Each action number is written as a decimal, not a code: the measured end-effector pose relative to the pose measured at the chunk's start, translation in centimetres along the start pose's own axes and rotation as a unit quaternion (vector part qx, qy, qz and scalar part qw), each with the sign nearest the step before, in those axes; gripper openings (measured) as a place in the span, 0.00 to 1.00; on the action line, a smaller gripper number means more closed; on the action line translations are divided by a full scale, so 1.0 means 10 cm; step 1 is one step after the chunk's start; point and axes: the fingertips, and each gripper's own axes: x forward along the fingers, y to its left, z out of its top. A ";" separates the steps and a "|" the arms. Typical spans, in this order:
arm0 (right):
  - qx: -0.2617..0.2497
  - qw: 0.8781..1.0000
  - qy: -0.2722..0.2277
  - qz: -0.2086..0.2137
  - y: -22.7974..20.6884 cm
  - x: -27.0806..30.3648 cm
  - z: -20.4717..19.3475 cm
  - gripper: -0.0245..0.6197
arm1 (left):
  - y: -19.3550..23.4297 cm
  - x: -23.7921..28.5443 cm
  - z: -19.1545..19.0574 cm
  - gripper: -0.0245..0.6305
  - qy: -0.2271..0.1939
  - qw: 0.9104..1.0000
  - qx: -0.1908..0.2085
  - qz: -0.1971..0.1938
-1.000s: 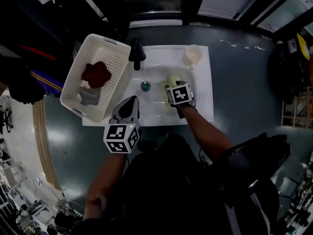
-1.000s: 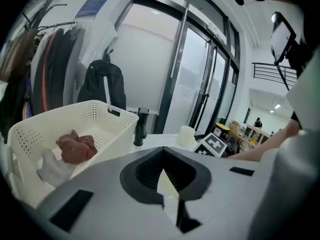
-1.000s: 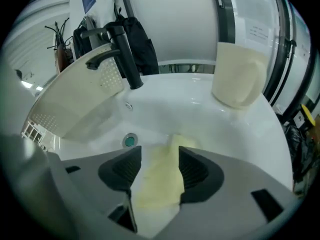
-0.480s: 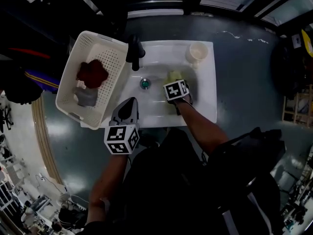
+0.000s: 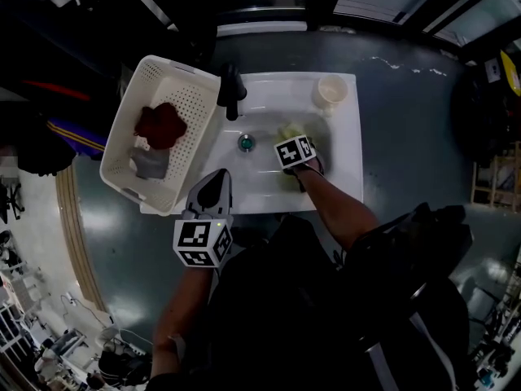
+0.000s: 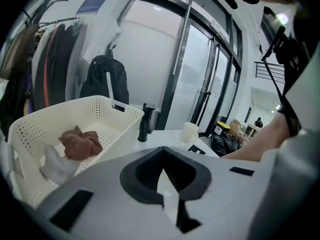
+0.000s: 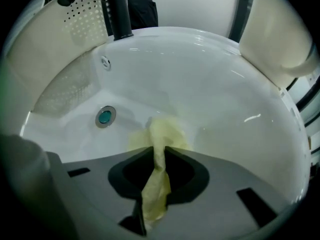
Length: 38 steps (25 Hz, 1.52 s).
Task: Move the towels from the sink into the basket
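Note:
A pale yellow towel lies in the white sink, right of the drain. My right gripper is down in the basin, its jaws closing on a fold of that towel that runs back between them. From the head view the yellow towel peeks out beyond the right gripper. The white perforated basket sits left of the sink and holds a dark red towel and a grey towel. My left gripper hovers shut and empty by the sink's front left corner.
A black tap stands at the sink's back left edge. A cream cup rests on the back right corner of the sink. Dark grey floor surrounds the sink, with coats hanging behind the basket in the left gripper view.
The right gripper's jaws have come together on the yellow towel in the sink. The left gripper has stayed where it was.

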 end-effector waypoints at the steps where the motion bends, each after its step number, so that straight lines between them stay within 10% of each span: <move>1: 0.003 1.000 0.001 0.006 0.00 -0.01 -0.01 0.14 | -0.01 -0.04 0.02 0.05 -0.004 1.000 0.002 -0.001; 19: 0.028 0.992 -0.119 0.034 0.47 -1.16 0.37 0.09 | 0.13 -0.92 0.29 0.05 -0.088 0.996 0.016 -0.022; 38: -0.025 0.950 -0.292 0.109 1.51 -2.79 0.93 0.09 | 0.45 -1.84 0.26 0.05 -0.159 0.987 0.014 0.001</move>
